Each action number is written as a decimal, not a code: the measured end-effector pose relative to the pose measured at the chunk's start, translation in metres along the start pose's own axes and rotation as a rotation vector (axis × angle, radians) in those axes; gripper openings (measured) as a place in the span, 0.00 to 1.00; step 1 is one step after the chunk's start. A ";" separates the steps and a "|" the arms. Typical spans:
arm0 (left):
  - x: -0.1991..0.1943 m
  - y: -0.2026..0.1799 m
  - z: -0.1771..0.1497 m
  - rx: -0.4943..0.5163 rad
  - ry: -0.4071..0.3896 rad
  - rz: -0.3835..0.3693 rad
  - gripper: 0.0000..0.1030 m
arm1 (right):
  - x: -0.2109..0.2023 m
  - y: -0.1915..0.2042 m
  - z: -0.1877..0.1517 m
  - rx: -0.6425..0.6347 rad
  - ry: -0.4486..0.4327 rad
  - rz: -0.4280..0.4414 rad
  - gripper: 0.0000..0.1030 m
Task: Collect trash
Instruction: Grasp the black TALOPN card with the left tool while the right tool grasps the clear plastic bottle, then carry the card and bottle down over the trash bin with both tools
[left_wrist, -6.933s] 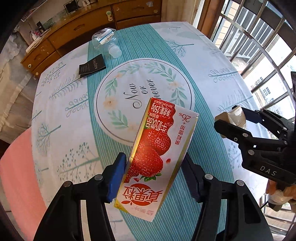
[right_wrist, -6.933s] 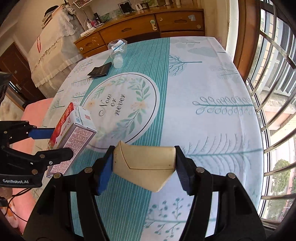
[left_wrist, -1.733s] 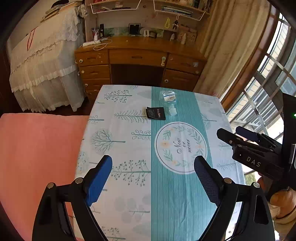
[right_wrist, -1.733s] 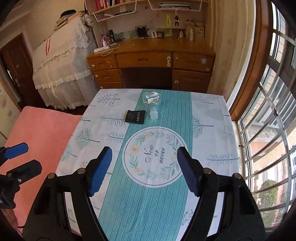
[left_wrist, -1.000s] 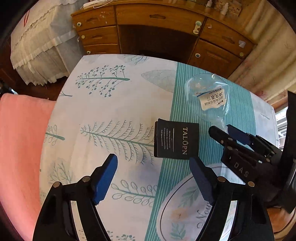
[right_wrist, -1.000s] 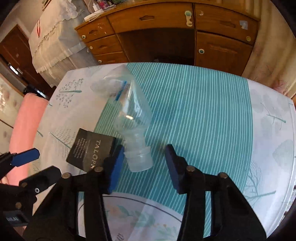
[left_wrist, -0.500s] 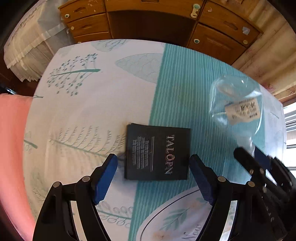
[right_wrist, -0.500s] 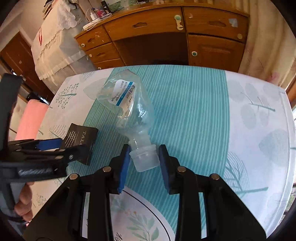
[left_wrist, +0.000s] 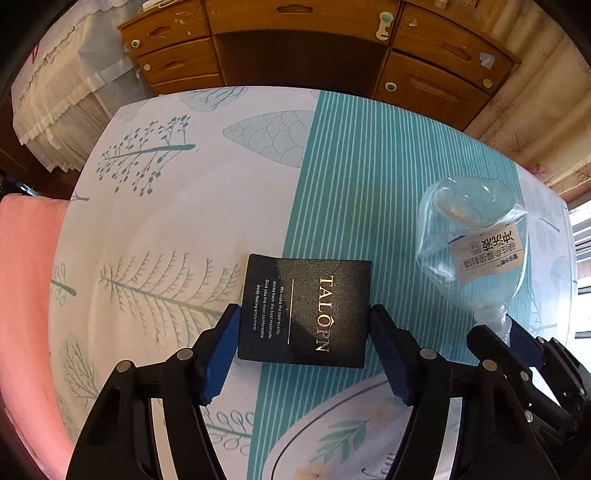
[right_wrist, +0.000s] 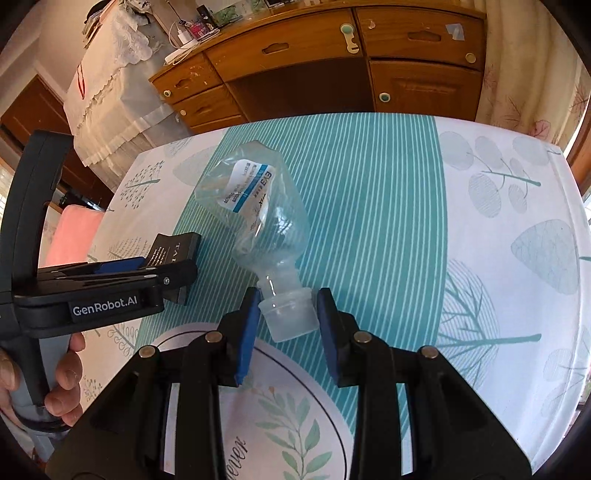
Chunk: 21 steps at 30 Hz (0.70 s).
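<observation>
A flat black "TALOPN" packet (left_wrist: 306, 295) lies on the tablecloth. My left gripper (left_wrist: 304, 312) points down over it, jaws closing, with a blue pad against each side edge. A crumpled clear plastic bottle (right_wrist: 258, 206) with a white and blue label lies beside it, its cap end toward me. My right gripper (right_wrist: 288, 293) is shut on that cap. The right wrist view shows the left gripper (right_wrist: 177, 264) at the left with the packet (right_wrist: 177, 245) between its fingers. In the left wrist view the bottle (left_wrist: 472, 243) and right gripper (left_wrist: 495, 328) are at the right.
The tablecloth (right_wrist: 480, 221) has a teal striped band and a round leafy print (right_wrist: 277, 406). Beyond the table's far edge stands a wooden desk with drawers (right_wrist: 332, 55). A pink cushion (left_wrist: 22, 295) lies left of the table. A person's hand (right_wrist: 62, 369) holds the left gripper's handle.
The left gripper has come down over the black packet and its jaws have narrowed onto it. The right jaws have shut on the bottle's cap.
</observation>
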<state>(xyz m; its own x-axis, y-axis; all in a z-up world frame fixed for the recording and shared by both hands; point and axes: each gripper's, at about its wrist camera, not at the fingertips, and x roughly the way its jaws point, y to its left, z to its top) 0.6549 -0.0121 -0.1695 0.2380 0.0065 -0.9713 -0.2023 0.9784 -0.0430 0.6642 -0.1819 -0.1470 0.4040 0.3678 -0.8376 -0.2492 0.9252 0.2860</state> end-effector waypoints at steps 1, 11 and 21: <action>-0.002 0.000 -0.004 -0.003 -0.001 -0.005 0.67 | -0.002 0.000 -0.003 0.004 0.004 0.003 0.27; -0.055 0.004 -0.071 0.007 -0.037 -0.056 0.67 | -0.047 0.017 -0.047 0.043 -0.012 0.019 0.27; -0.138 0.036 -0.200 0.094 -0.092 -0.109 0.67 | -0.136 0.066 -0.151 0.080 -0.086 -0.034 0.26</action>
<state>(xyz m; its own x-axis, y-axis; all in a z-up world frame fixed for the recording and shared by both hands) 0.4247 -0.0190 -0.0837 0.3407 -0.0864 -0.9362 -0.0813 0.9893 -0.1209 0.4593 -0.1850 -0.0843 0.4859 0.3392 -0.8055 -0.1643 0.9407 0.2969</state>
